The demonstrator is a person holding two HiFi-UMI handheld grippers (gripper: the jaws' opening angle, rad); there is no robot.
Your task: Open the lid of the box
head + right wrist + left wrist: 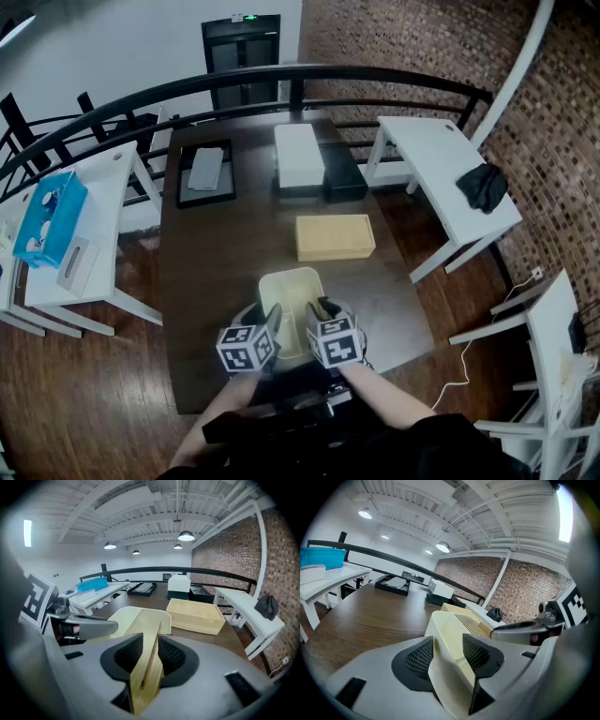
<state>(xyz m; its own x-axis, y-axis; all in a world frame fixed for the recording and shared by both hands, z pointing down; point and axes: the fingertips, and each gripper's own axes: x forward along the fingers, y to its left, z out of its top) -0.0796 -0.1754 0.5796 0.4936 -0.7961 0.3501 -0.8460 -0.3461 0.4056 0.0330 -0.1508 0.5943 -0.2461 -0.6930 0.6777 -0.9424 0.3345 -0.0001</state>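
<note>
Left gripper [447, 657] clamped on cream box [292, 286] wall, right gripper [150, 657] pinching lid [146, 625] edge, box near table [206, 281] front edge, 1 wooden box [335, 236] just beyond, bare tabletop left.

No words, brands or numbers are legible. Square markers [247, 349] on the left gripper [270, 323] and right gripper [324, 311] show only black-and-white patterns; the green-lit sign [242, 17] above the far door [242, 49] is too small to read.
</note>
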